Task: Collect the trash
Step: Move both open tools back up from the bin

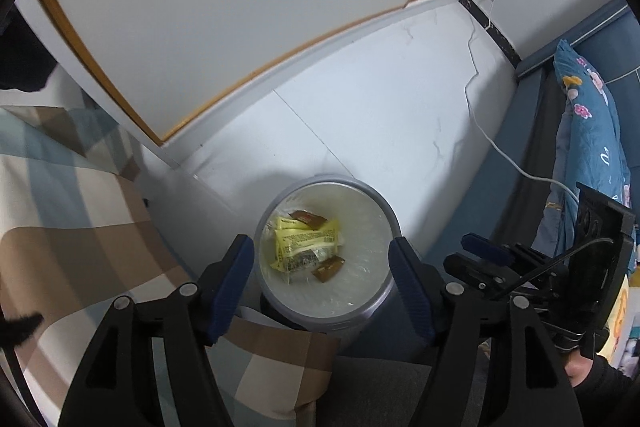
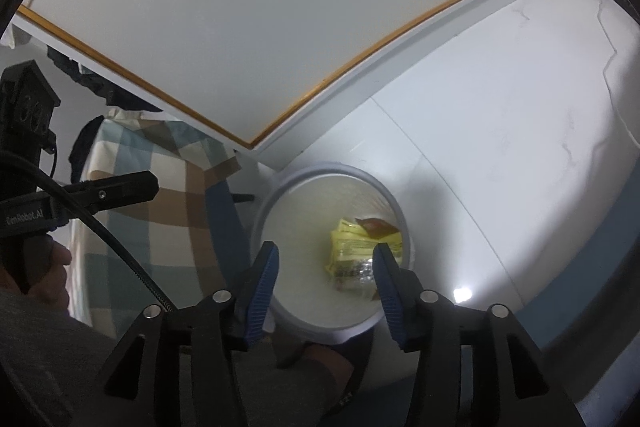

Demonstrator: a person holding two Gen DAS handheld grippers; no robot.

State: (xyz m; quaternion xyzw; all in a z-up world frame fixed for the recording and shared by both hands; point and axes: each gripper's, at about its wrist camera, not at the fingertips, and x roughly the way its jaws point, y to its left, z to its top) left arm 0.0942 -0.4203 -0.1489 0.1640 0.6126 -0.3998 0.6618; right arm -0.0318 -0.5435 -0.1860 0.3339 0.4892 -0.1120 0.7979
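Over the lined trash bin (image 1: 384, 211): left gripper (image 1: 322, 285) and right gripper (image 2: 326, 287), jaws of both apart, nothing held. Yellow wrappers (image 1: 306, 241) and 2 brown sachets (image 1: 329, 268) lie inside.

Dim, soft focus; fisheye edges dark; floor (image 2: 500, 147) glare.

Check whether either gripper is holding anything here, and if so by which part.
Nothing is held. Both the left gripper and the right gripper are open and empty above the round grey bin, where the yellow plastic wrappers already lie.
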